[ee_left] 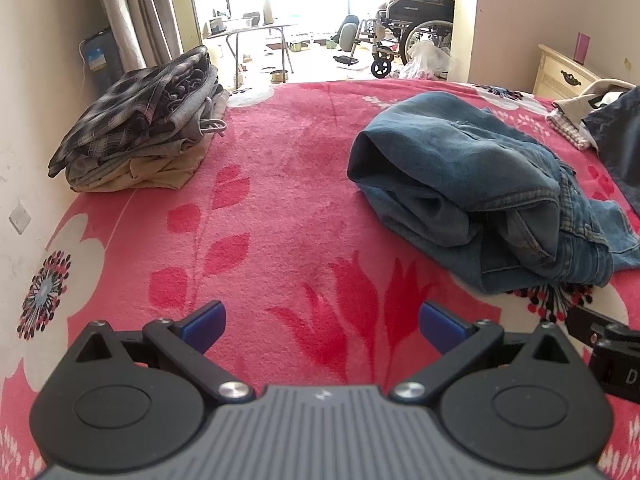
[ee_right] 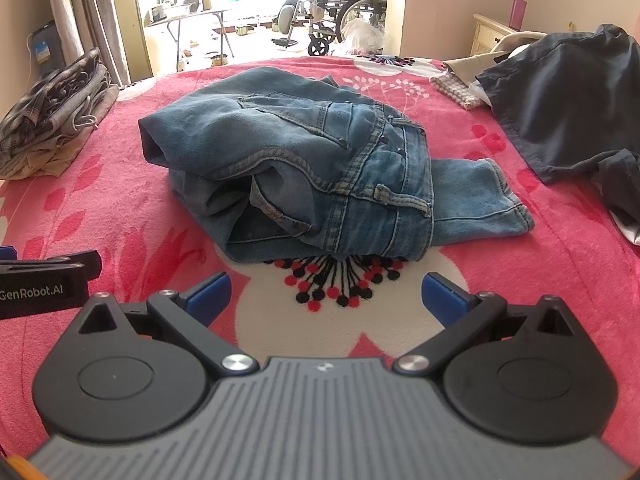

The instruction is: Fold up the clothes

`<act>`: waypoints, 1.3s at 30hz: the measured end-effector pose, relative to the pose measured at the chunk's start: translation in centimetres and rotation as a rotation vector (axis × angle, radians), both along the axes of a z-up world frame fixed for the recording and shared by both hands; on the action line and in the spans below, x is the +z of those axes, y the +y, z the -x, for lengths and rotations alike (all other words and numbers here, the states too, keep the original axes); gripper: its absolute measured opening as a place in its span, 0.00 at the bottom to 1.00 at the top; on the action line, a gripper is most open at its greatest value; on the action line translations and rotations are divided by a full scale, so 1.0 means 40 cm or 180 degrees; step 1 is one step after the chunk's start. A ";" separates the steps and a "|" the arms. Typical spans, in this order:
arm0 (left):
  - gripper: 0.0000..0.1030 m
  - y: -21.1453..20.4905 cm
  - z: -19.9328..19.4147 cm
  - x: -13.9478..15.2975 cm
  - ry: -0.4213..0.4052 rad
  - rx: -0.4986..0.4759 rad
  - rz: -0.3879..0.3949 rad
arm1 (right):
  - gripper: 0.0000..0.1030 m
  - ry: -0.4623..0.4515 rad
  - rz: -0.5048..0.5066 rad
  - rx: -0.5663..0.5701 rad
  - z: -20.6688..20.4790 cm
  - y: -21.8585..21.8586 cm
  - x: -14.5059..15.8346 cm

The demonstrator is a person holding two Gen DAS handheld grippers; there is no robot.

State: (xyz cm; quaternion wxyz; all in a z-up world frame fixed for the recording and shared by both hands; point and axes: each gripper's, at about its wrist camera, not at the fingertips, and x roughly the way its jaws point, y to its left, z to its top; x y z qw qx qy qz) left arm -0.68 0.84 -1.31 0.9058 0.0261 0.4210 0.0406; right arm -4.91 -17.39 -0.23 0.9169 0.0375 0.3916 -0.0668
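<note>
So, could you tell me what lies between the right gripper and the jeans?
Only bare blanket: the right gripper and jeans have nothing between them in the right wrist view.

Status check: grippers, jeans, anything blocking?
Left gripper open, empty. Right gripper open, empty. Jeans roughly folded on the bed, untouched. Nothing between right gripper and jeans.

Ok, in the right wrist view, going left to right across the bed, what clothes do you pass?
Stack of folded clothes → folded blue jeans → dark garment lying unfolded.
</note>
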 end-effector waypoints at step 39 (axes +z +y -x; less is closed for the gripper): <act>0.93 -0.198 -0.211 0.019 -0.0890 -0.1364 -0.0020 | 0.96 -0.0521 -0.1228 -0.0770 -0.159 -0.303 -0.092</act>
